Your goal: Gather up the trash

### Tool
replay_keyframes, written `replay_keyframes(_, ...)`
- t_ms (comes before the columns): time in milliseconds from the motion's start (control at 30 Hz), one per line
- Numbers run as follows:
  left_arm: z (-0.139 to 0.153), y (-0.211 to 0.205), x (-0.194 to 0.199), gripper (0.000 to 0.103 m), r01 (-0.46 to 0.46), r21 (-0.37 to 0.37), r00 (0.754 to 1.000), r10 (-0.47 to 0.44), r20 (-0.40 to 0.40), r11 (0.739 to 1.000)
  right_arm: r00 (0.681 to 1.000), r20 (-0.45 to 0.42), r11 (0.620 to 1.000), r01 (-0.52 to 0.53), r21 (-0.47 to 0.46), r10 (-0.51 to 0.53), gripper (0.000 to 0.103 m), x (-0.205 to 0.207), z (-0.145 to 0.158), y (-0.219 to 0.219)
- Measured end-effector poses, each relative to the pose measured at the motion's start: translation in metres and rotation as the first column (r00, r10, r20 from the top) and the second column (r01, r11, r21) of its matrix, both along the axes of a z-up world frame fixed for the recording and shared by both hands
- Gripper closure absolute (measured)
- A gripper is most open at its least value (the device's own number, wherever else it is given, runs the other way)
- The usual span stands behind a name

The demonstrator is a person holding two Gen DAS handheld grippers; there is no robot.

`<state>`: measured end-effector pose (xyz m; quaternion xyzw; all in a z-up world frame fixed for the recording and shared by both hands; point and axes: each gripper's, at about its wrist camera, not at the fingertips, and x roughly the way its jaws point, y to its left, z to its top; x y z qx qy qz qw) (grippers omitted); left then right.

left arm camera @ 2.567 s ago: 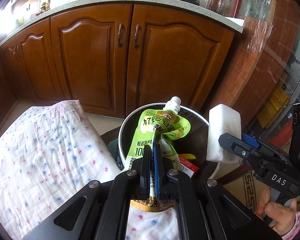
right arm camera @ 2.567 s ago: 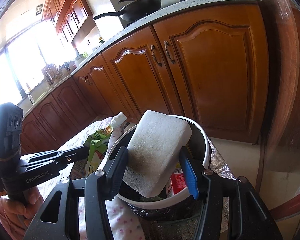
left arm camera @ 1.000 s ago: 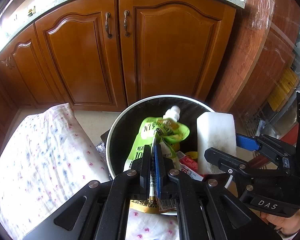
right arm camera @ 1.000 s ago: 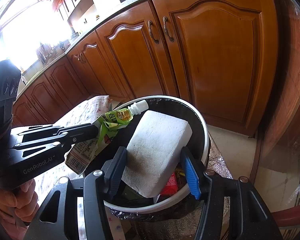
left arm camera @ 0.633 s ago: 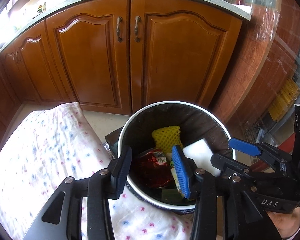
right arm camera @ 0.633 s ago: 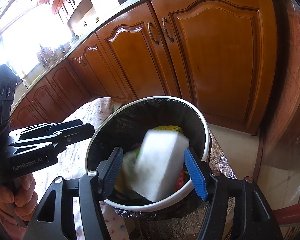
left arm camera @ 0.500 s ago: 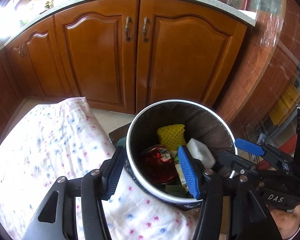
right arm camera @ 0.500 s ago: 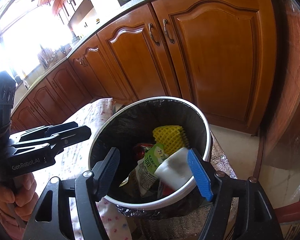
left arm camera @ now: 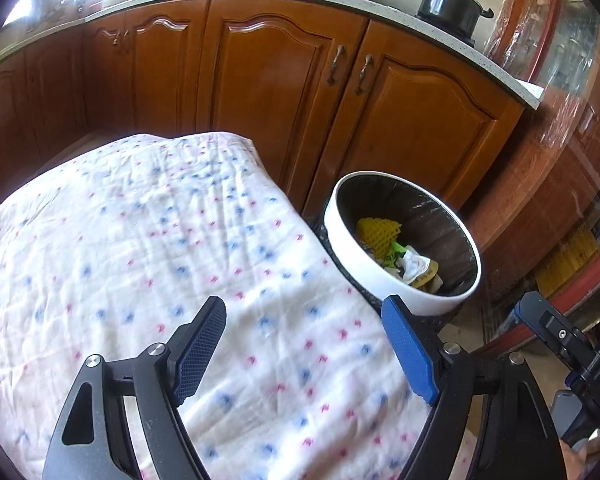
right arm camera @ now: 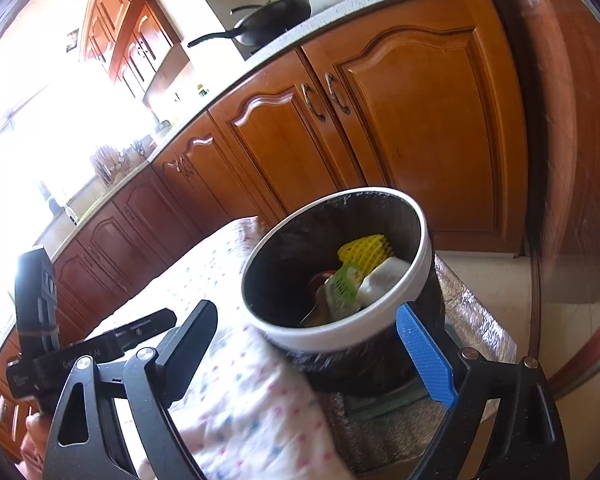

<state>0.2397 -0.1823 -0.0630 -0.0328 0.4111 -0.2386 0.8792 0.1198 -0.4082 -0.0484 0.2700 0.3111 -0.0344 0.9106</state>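
A white-rimmed bin (left arm camera: 342,240) with a dark liner stands at the right edge of the cloth-covered table. In it lie a yellow foam net (left arm camera: 376,230), the green spouted pouch (right arm camera: 345,283) and the white foam block (right arm camera: 384,280). My left gripper (left arm camera: 305,346) hangs over the dotted cloth, left of the bin, its jaws opening with nothing between them. My right gripper (right arm camera: 308,350) sits just short of the bin (right arm camera: 340,336), jaws also opening and empty. Each gripper shows at the edge of the other's view: the right gripper (left arm camera: 540,322), the left gripper (right arm camera: 156,320).
A white cloth (left arm camera: 160,260) with pink and blue dots covers the table. Wooden kitchen cabinets (left arm camera: 300,92) stand close behind, with a pot (left arm camera: 448,6) and a pan (right arm camera: 272,16) on the counter. A hand (right arm camera: 32,440) holds the left gripper.
Both grippers opened; the pouch and the white block dropped into the bin. Both then drew back from the bin, the left one swinging left over the cloth.
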Motion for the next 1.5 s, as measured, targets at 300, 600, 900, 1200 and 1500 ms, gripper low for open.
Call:
replay_keyframes(300, 0.009, 0.048, -0.066, 0.021, -0.066, -0.026, 0.996, 0.067, 0.066, 0.997, 0.997, 0.082, 0.998, 0.022, -0.059, -0.017, 0.004, -0.039, 0.024, 0.042)
replay_keyframes(600, 0.046, 0.086, -0.138, 0.001, -0.141, -0.042, 0.939, 0.147, 0.311, 0.989, 0.976, 0.217, 0.964, 0.055, -0.261, 0.003, 0.0, -0.072, 0.068, 0.089)
replay_keyframes(900, 0.023, 0.096, -0.204, 0.001, -0.201, -0.002, 0.866, 0.179, 0.466, 0.98, 0.943, 0.332, 0.919, 0.153, -0.364, -0.026, 0.0, -0.104, 0.062, 0.118)
replay_keyframes(1200, 0.004, 0.095, -0.215, 0.001, -0.224, 0.053, 0.875, 0.177, 0.45, 0.973, 0.957, 0.29, 0.916, 0.111, -0.386, 0.006, 0.0, -0.115, 0.043, 0.133)
replay_keyframes(1500, 0.002, 0.099, -0.215, 0.001, -0.244, 0.079, 0.867, 0.18, 0.465, 0.967, 0.963, 0.269, 0.919, 0.103, -0.38, 0.004, 0.0, -0.121, 0.031, 0.134)
